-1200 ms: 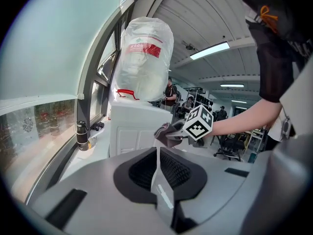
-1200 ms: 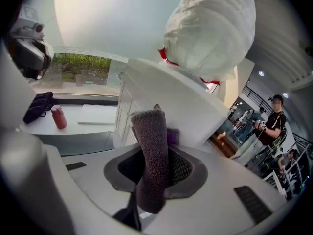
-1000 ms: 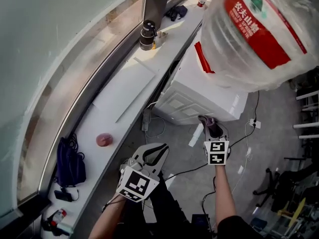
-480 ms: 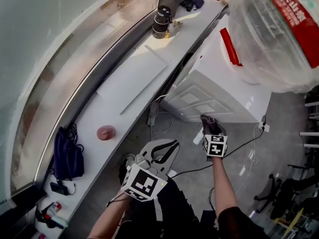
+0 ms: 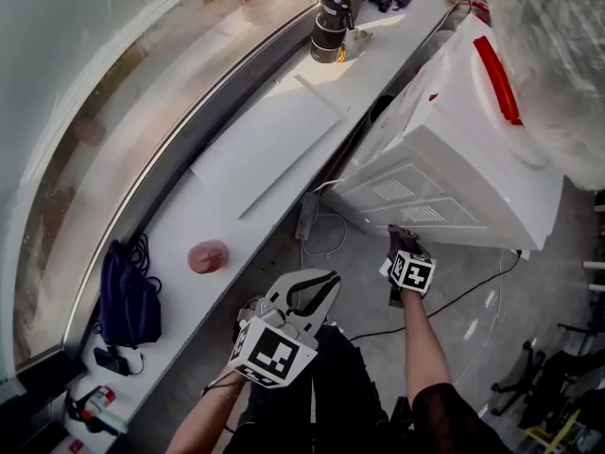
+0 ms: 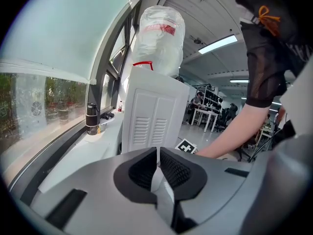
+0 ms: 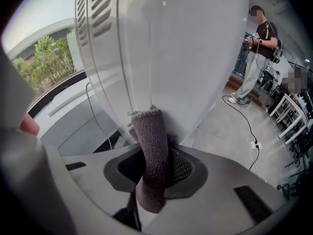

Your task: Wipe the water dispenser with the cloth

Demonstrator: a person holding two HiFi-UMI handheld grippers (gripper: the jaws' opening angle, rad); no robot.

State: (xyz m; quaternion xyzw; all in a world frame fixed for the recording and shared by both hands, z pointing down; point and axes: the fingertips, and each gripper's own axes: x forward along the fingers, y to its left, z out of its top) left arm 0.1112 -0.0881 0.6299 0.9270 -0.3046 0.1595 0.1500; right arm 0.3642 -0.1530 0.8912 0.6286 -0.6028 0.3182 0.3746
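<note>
The white water dispenser [image 5: 454, 168] stands at the right with a clear bottle [image 5: 558, 55] on top. My right gripper [image 5: 402, 244] is shut on a purple cloth [image 5: 401, 234], held at the dispenser's lower edge. In the right gripper view the cloth [image 7: 151, 151] sticks up between the jaws, right in front of the dispenser's white side [image 7: 186, 58]. My left gripper [image 5: 321, 279] hangs lower left, away from the dispenser, shut on nothing. The left gripper view shows the dispenser's vented panel [image 6: 151, 116] and bottle [image 6: 161, 31] ahead.
A white ledge [image 5: 255, 159] runs along the window, bearing a dark tumbler [image 5: 331, 26], a pink round thing [image 5: 208, 255] and a dark blue bag [image 5: 128, 296]. Cables [image 5: 454, 301] lie on the grey floor. A person [image 7: 257, 53] stands further back by desks.
The head view has swung, so the dispenser now looks larger and lower. My right gripper with the cloth has stayed at the dispenser's lower edge. The left gripper stays shut.
</note>
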